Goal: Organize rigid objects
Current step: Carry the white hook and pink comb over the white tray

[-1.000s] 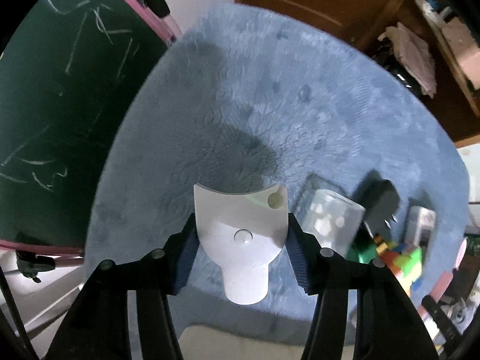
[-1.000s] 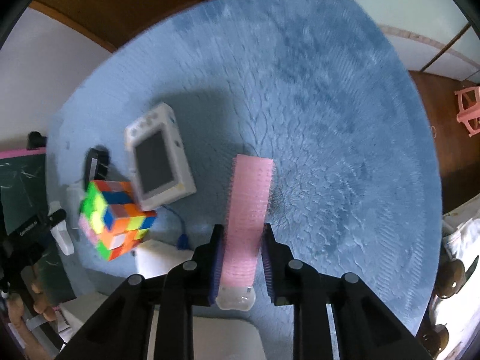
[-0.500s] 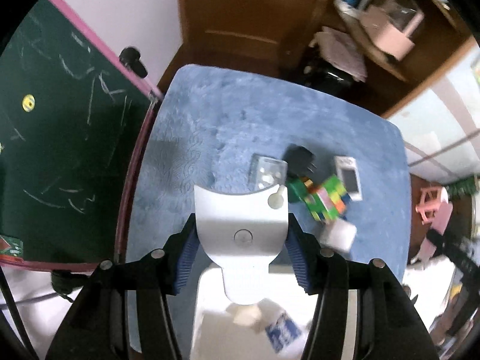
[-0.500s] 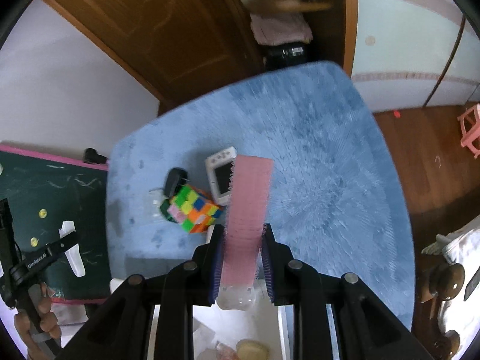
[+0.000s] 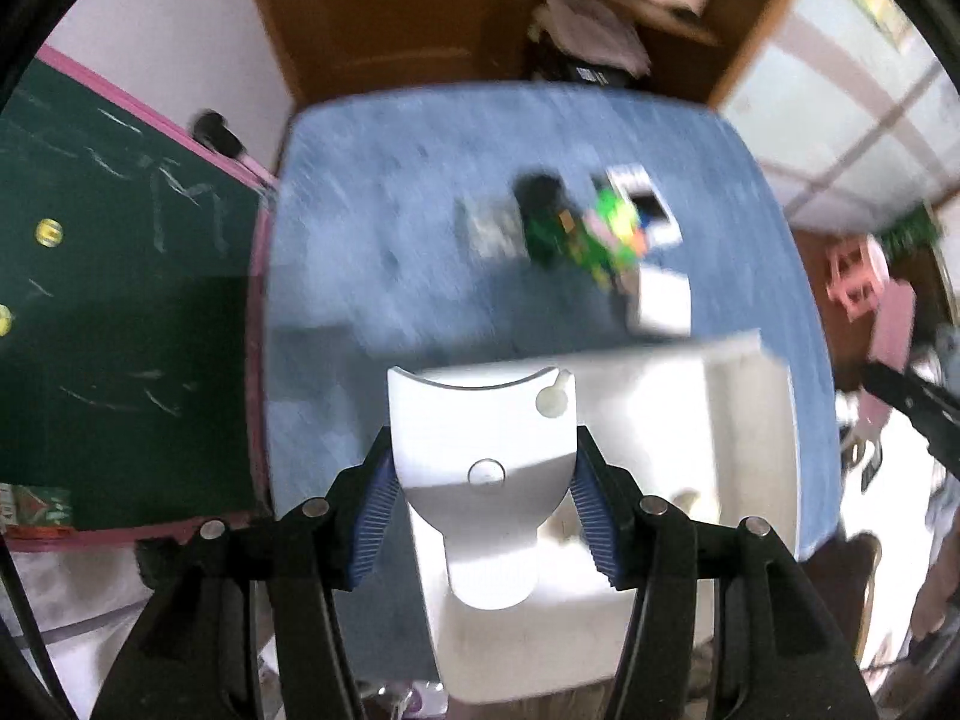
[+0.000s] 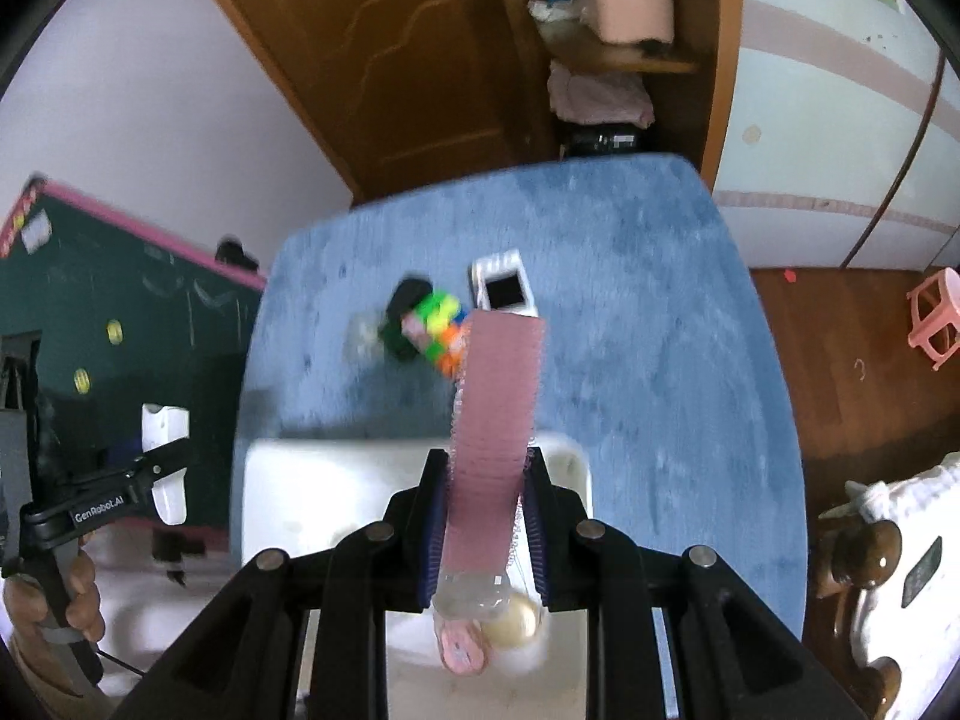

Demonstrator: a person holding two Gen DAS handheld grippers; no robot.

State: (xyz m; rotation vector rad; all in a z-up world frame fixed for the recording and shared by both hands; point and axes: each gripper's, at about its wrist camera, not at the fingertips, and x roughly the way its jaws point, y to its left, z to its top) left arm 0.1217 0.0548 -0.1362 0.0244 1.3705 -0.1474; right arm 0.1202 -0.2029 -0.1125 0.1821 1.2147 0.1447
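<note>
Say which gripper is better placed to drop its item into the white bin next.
Right, probably. The right gripper holds the pink comb directly over the white bin; the left gripper, holding the white plastic piece, sits toward the bin's left edge.

Cube [image 6: 441,324], camera [image 6: 503,290] and charger [image 6: 403,318] are crowding mid counter [image 6: 660,360]; its right half is lying bare beyond the bin [image 6: 300,480]

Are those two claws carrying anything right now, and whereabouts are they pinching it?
Yes. The left gripper pinches a white plastic piece across its narrowing lower sides. The right gripper clamps a pink comb near its clear handle end.
</note>
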